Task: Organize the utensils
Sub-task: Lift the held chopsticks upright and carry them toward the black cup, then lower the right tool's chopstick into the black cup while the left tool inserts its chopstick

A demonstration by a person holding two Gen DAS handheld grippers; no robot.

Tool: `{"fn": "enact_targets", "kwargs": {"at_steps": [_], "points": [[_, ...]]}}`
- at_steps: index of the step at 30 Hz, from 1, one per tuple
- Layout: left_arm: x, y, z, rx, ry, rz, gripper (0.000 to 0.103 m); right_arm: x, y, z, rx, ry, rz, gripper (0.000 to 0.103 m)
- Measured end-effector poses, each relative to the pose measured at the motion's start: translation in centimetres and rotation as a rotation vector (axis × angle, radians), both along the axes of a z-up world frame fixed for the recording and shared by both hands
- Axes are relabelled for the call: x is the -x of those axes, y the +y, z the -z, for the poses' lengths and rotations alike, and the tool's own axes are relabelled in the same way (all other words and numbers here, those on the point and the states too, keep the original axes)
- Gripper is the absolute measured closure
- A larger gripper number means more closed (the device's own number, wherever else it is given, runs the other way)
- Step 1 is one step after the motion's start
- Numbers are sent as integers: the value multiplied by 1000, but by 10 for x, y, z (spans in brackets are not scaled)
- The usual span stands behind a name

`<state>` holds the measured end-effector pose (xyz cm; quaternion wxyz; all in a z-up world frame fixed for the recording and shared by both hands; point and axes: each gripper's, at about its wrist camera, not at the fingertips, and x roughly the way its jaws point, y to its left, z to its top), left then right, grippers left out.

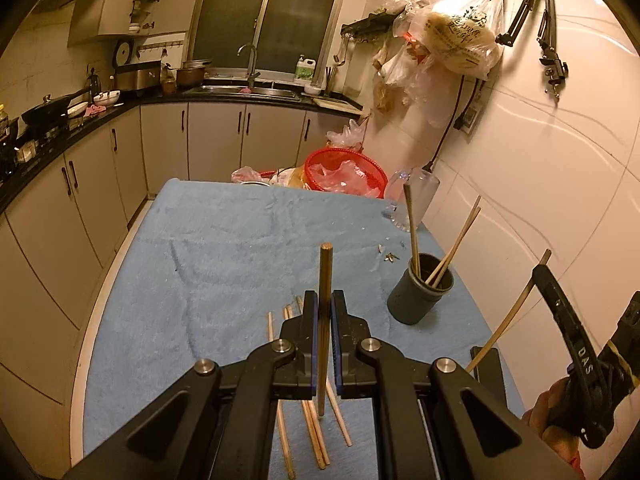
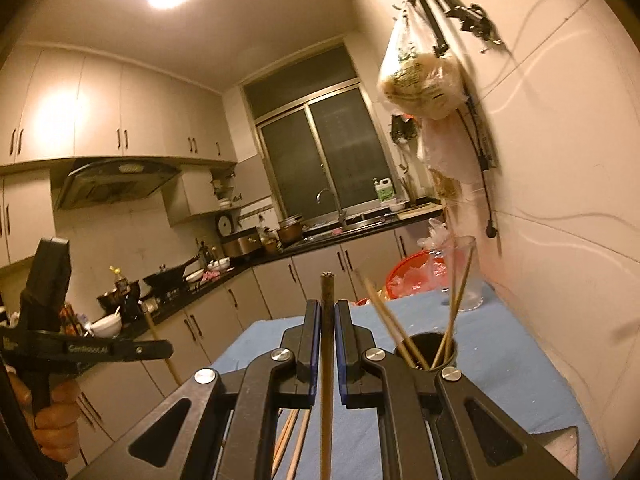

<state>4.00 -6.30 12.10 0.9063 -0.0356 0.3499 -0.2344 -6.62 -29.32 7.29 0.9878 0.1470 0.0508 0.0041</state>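
My left gripper point(image 1: 325, 300) is shut on a wooden chopstick point(image 1: 325, 280) held upright above the blue towel point(image 1: 224, 248). Several loose chopsticks point(image 1: 312, 432) lie on the towel below it. A dark cylindrical holder point(image 1: 418, 294) with a few chopsticks in it stands to the right. My right gripper point(image 2: 328, 312) is shut on another chopstick point(image 2: 326, 360), raised just left of the holder point(image 2: 426, 350). In the left wrist view the right gripper point(image 1: 560, 316) shows at the right edge with its chopstick point(image 1: 508, 320). The left gripper point(image 2: 160, 350) shows at the left in the right wrist view.
A clear glass point(image 1: 416, 196) stands at the towel's far right corner, by the tiled wall. A red basket point(image 1: 344, 174) with plastic bags sits beyond the table's far edge. Kitchen counters and cabinets point(image 1: 80, 168) run along the left and back. Small scraps point(image 1: 390, 256) lie near the holder.
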Motion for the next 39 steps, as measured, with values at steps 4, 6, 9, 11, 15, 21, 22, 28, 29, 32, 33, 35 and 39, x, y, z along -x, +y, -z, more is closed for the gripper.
{"fn": "enact_targets", "kwargs": {"at_steps": [4,6,9,11,15,21,22,28,29,32,33,35,39], "points": [[0,-7,-7,3,-8,21,97,1,-16,-7,-31,-14,27,96],[0,-13,-10,-2,-12,30,97,1,-22,-10,-37,-19,40,96],[0,-20,-15,-1,-18,47,97,1,-30,-15,-47,-28,56,96],[0,-25,-19,-2,-23,54,97,0,-34,-18,-48,-35,65,96],[-1,-37,-26,-3,-32,70,97,-2,-44,-24,-49,-44,80,95],[-10,-61,-44,10,-44,96,97,-11,-58,-36,-51,-65,104,96],[-12,-64,-46,12,-44,99,97,-13,-60,-40,-51,-70,105,96],[-21,-85,-69,43,-63,120,97,-21,-71,-67,-19,-117,133,96],[-23,-88,-73,48,-68,123,97,-23,-73,-72,-16,-124,137,96],[-31,-99,-84,58,-90,132,97,-32,-80,-82,-10,-142,155,95],[-35,-104,-88,61,-101,134,97,-36,-83,-86,-10,-144,160,95],[-43,-112,-93,71,-105,134,97,-45,-90,-91,-10,-149,172,95],[-60,-124,-97,104,-96,139,97,-60,-101,-94,-23,-147,181,95]]}}
